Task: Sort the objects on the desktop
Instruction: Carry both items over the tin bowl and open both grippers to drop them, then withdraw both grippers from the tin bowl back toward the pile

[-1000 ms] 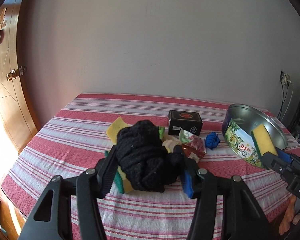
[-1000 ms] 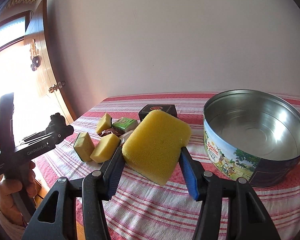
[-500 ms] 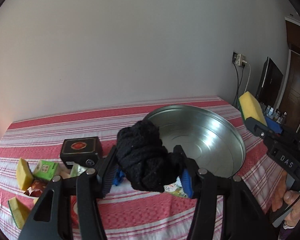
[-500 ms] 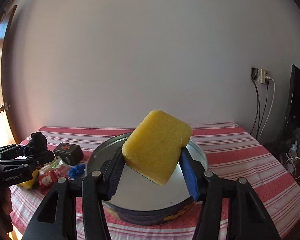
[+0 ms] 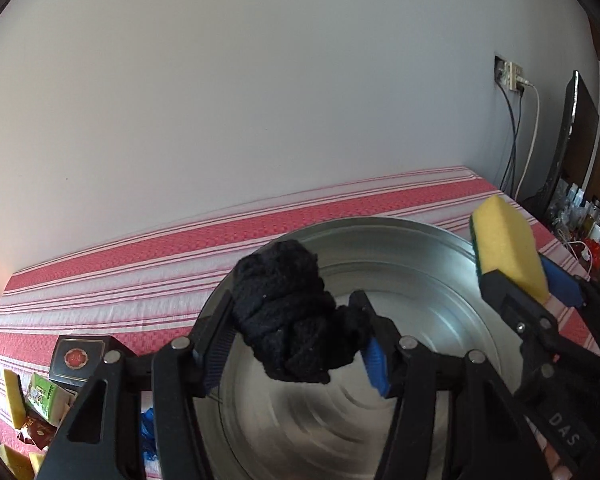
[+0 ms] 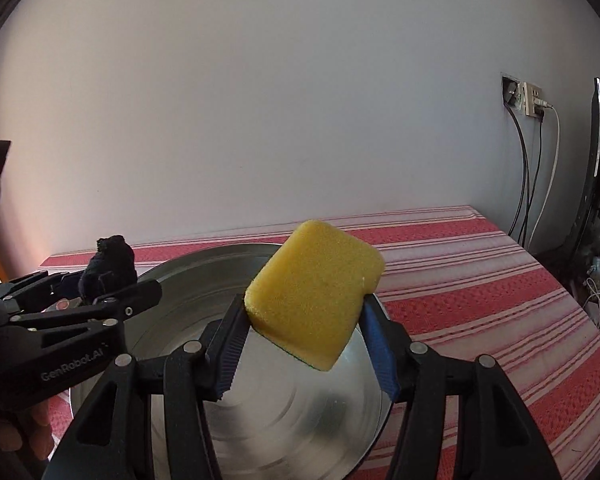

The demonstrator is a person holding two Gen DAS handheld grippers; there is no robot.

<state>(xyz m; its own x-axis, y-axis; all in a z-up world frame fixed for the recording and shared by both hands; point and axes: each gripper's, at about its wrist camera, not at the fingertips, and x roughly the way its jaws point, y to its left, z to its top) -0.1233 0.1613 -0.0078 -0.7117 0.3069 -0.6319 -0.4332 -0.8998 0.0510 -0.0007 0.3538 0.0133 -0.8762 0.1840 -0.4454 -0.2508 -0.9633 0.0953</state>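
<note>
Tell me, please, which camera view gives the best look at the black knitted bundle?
The left wrist view: the black knitted bundle fills the middle, between the left gripper's opening jaws over the metal tin, its knit plainly visible. The right wrist view shows it small and side-on at the left edge.

A black knitted cloth [image 5: 290, 316] and a yellow sponge [image 6: 314, 298] with a green underside sit above a silvery tin [image 5: 420, 264]. The tablecloth [image 6: 480, 280] is red with white stripes.
</note>
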